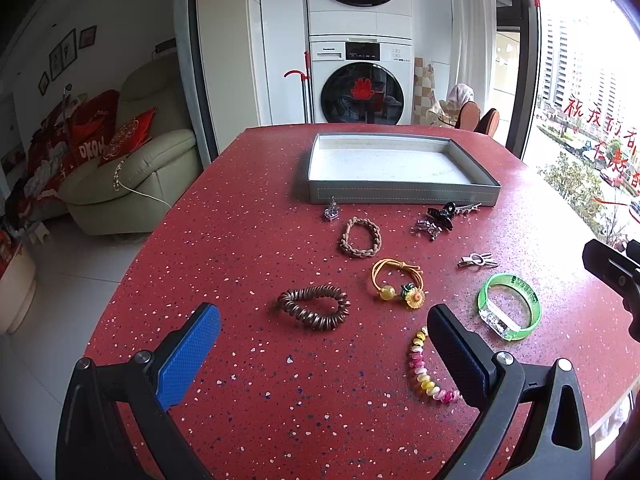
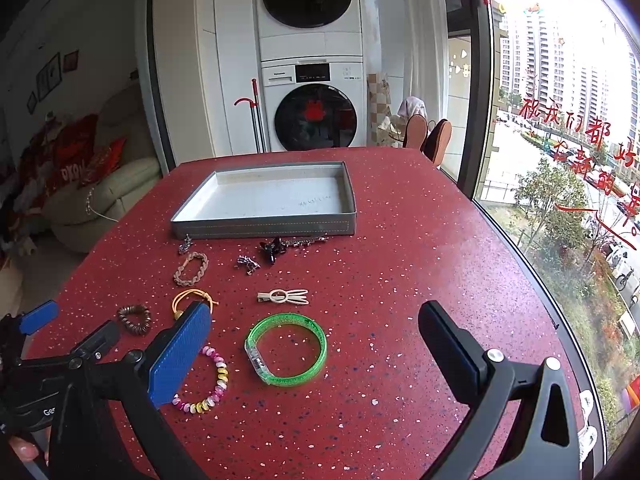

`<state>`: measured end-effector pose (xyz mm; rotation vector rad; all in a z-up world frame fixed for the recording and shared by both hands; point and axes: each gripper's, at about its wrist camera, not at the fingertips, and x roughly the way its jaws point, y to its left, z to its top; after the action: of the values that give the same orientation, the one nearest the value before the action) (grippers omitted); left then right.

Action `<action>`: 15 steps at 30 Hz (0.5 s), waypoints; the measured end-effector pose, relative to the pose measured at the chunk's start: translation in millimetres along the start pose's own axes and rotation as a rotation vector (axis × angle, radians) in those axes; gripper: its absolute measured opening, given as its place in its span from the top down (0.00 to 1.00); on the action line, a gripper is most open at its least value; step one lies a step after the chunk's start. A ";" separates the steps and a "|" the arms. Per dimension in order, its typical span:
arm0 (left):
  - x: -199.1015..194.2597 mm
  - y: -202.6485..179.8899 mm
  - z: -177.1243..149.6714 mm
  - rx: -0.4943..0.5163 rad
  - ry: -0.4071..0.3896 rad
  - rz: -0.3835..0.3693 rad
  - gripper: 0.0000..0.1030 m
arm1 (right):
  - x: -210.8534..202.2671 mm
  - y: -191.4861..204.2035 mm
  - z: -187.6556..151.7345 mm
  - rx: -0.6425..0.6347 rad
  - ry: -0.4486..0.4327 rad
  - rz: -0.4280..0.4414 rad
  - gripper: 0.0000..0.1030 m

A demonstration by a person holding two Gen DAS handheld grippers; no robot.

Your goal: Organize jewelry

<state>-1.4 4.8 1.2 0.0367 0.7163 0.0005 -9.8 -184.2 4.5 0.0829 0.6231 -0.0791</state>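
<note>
An empty grey tray stands at the table's far side. In front of it lie a heart pendant, a braided bracelet, a black claw clip, a cream hair clip, a flower hair tie, a brown coil tie, a green bangle and a bead bracelet. My left gripper is open above the coil tie. My right gripper is open around the bangle.
The red speckled table ends near a window on the right. A sofa and stacked washing machines stand beyond the table. The left gripper also shows at the right wrist view's left edge.
</note>
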 end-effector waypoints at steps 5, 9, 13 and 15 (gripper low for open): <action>-1.0 0.8 0.3 0.004 -0.011 0.003 0.00 | 0.8 0.1 0.3 0.002 0.002 0.000 0.00; -1.7 1.6 0.2 0.004 -0.024 0.002 0.00 | 0.6 0.7 0.3 0.001 0.000 -0.001 0.00; -2.1 1.6 0.2 0.007 -0.024 0.002 0.00 | 0.6 0.8 0.3 0.004 0.001 0.000 0.00; -2.1 1.5 0.4 0.008 -0.012 0.002 0.00 | -0.1 0.8 0.5 0.004 0.000 0.000 0.00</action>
<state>-2.7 6.2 3.0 0.0455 0.7038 -0.0005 -9.4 -183.4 5.0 0.0864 0.6230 -0.0802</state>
